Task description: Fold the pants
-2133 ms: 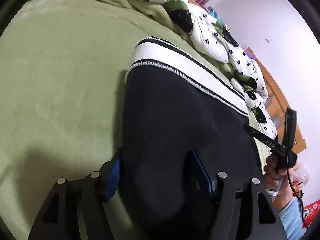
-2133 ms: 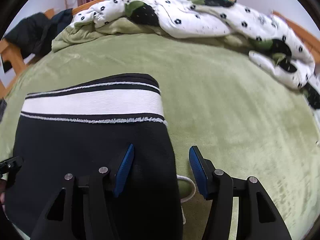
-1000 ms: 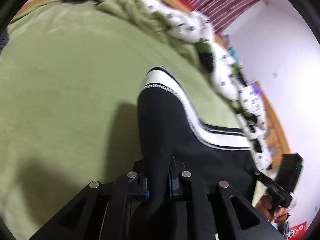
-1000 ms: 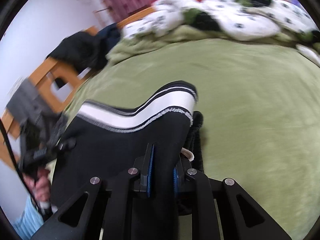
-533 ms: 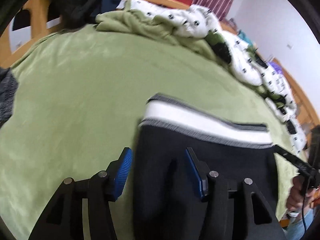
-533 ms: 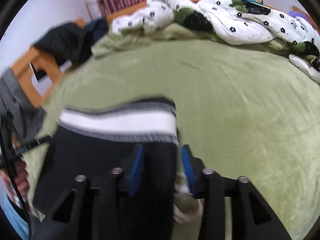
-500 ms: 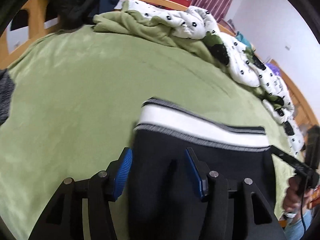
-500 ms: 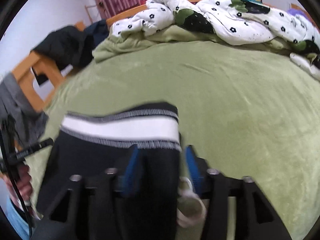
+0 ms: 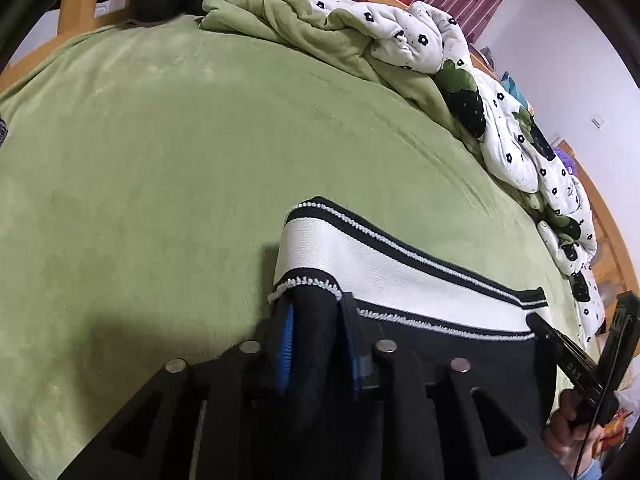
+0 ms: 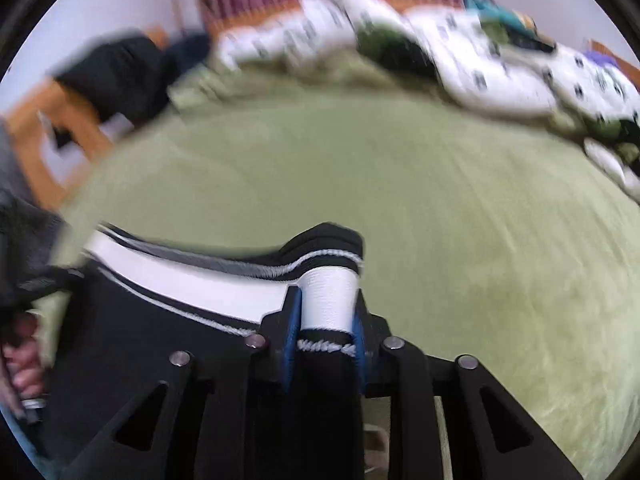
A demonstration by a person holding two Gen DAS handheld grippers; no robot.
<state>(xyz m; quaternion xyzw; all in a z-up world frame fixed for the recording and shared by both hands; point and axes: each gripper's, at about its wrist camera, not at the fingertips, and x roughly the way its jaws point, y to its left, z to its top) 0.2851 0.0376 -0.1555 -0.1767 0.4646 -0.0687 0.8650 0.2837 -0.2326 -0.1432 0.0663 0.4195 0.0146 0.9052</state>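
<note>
Currently black pants [image 9: 420, 360] lie on green bed blanket [image 9: 160, 180], waistband [image 9: 380, 268] uppermost. Left gripper [image 9: 316, 344] jaws closing on bunched corner below band; right gripper [image 10: 326, 334] jaws closing on band's opposite corner. Risk: shallow, uneven bites; lower layer may slip free on lift, skewing fold.

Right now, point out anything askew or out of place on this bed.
The black pants lie folded on the green blanket, but the white waistband humps up where the closing left gripper and right gripper pinch it. The flowered quilt is heaped, unmade, along the far edge.
</note>
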